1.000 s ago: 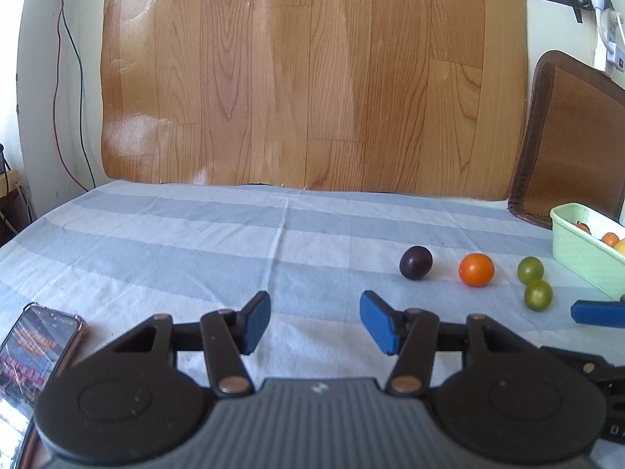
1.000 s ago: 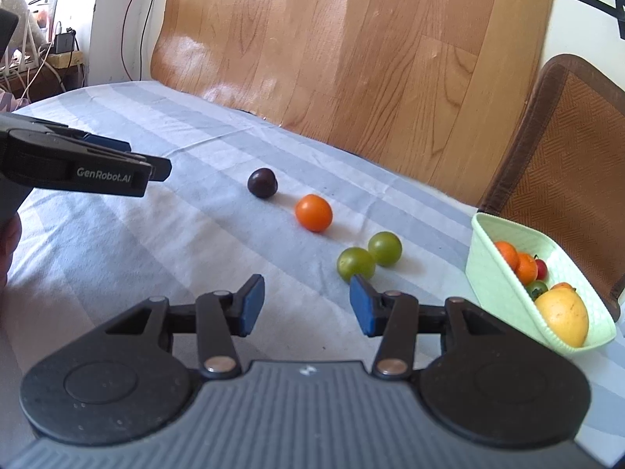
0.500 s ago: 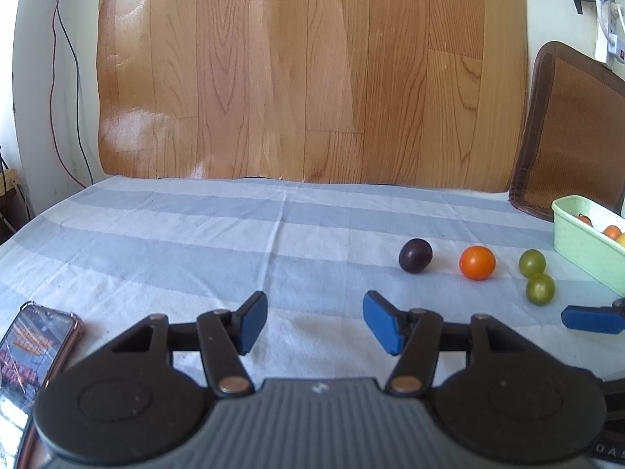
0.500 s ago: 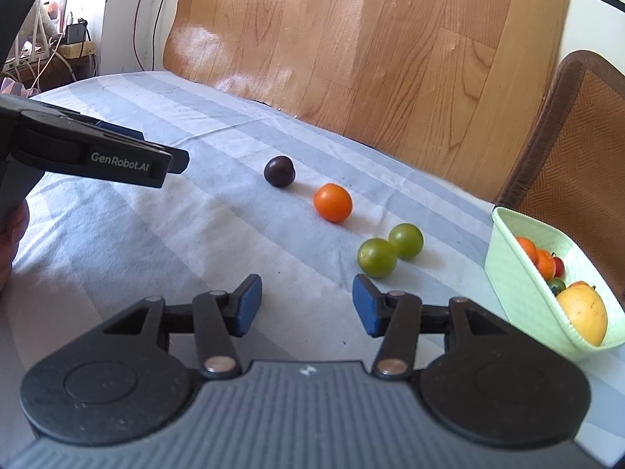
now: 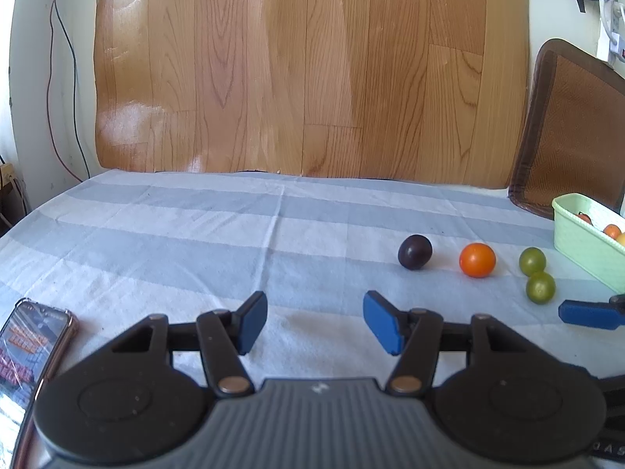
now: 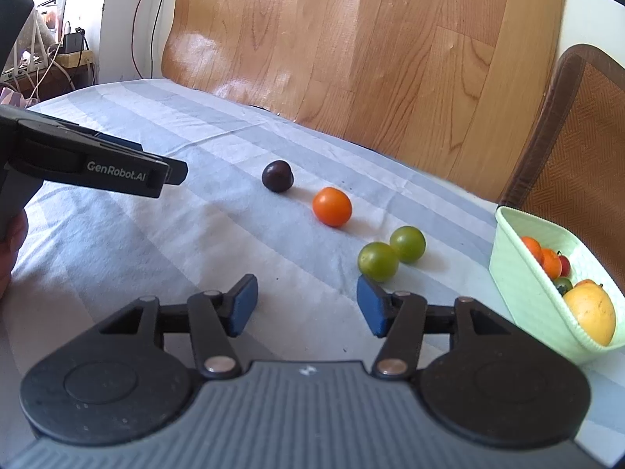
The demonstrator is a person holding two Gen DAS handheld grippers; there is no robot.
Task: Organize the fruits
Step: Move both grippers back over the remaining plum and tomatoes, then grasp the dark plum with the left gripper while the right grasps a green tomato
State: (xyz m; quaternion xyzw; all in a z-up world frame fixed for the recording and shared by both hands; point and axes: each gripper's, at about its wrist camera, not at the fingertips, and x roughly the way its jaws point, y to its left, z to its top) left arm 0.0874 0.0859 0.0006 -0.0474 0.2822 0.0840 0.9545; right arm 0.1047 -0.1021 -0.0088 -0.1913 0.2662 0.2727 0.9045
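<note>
A dark purple fruit, an orange fruit and two green fruits lie in a row on the striped cloth. A pale green basket at the right holds several fruits, with a yellow one at the front. My left gripper is open and empty, short of the purple fruit. My right gripper is open and empty, its right pad just in front of the near green fruit.
A phone lies at the left edge of the cloth. A brown woven chair back stands behind the basket. A wood-pattern sheet covers the wall at the back. The left gripper's body shows at left in the right wrist view.
My right gripper has moved forward and left toward the row of fruits, which now look closer. My left gripper has shifted only slightly. Both stay open.
</note>
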